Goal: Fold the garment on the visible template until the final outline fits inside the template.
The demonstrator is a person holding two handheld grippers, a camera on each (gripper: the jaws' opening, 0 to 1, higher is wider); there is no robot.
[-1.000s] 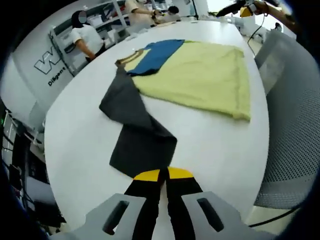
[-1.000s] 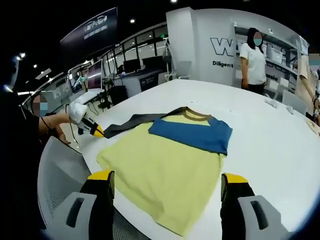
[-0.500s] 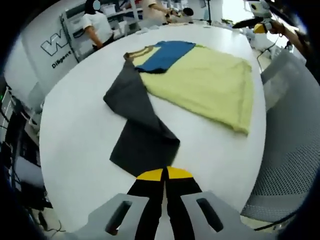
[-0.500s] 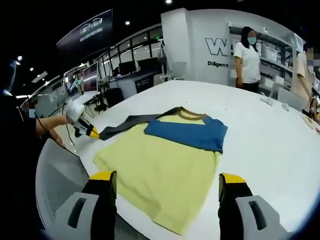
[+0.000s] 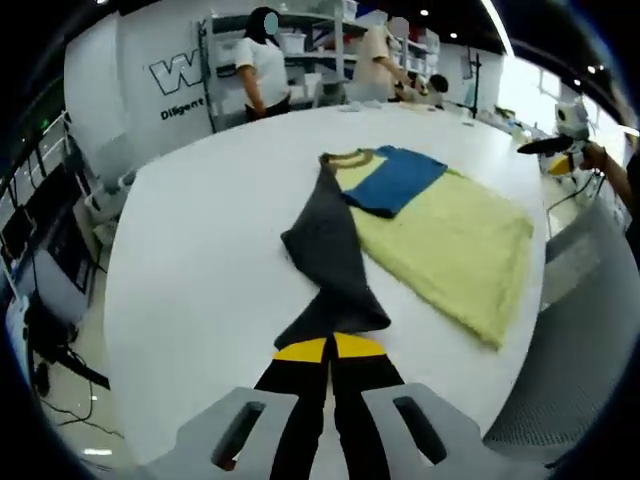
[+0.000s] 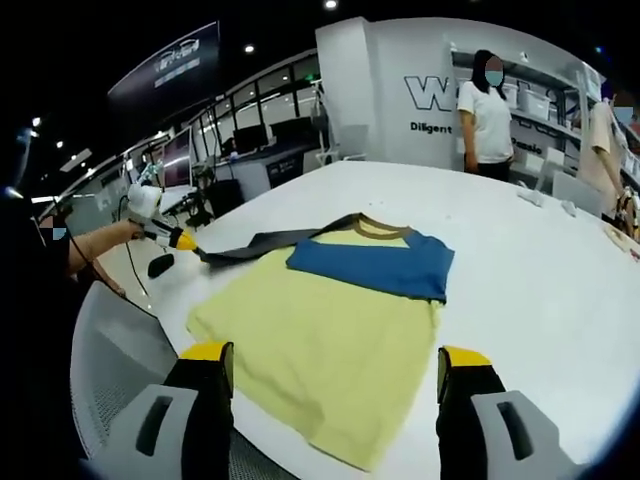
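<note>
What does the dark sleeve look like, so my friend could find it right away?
Start at the big white table, where a yellow shirt lies flat. One long dark grey sleeve stretches away from the brown collar, pulled out by the shut left claw. The other sleeve is blue and folded over the yellow body; this one is grey, lifted and stretched.

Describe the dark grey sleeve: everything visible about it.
The grey sleeve is soft, limp cloth, joined to the shirt at its brown collar. The shut left hand-held gripper pinches its free end and holds it stretched out and away from the yellow body, above the white table, with a fold midway.
</note>
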